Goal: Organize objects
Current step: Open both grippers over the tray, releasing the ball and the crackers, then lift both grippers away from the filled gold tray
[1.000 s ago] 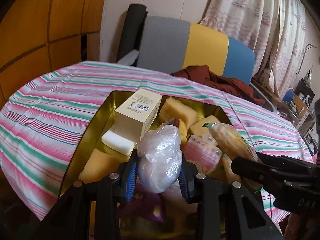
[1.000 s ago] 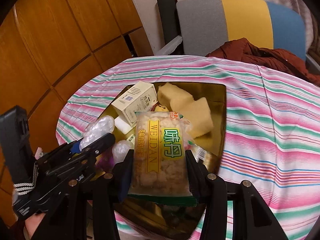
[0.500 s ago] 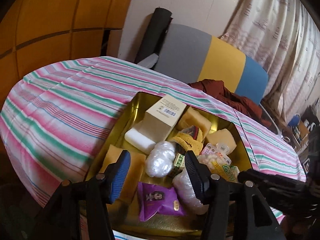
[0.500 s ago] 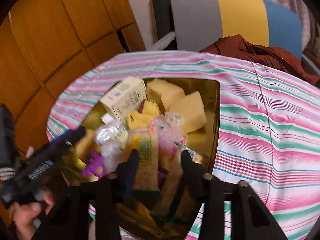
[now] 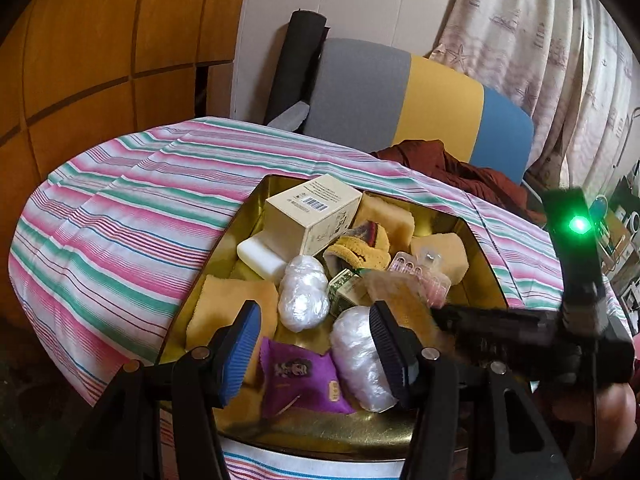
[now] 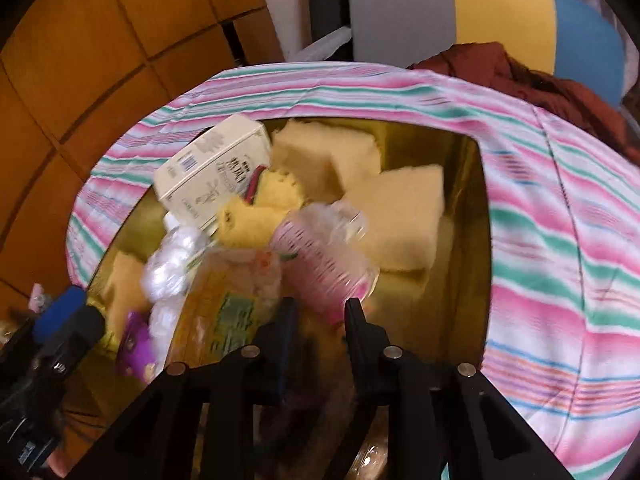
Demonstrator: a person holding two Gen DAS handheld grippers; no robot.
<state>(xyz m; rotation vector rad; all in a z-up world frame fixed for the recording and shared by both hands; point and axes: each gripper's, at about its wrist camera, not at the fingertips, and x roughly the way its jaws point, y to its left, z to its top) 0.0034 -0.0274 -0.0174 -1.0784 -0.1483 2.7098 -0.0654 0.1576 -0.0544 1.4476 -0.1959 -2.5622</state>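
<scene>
The shallow gold metal tray [image 5: 224, 240] sat on the pink-and-green striped tablecloth [image 5: 120, 208], crowded with goods. The clear yellow-labelled snack packet [image 6: 224, 304] lay in it, long axis running from the near rim toward the cream cardboard box [image 5: 316, 212]. The right gripper [image 6: 318, 312] was drawn narrow and empty — the left gripper [image 5: 314, 340] stood half open, gripping nothing, above a purple sachet [image 5: 300, 376]. Open cloth lay along both of the tray's sides.

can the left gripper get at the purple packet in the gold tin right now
Probably yes. The left gripper is open above the purple packet, which lies uncovered in the gold tin; a white plastic-wrapped bundle crowds its right side.
</scene>
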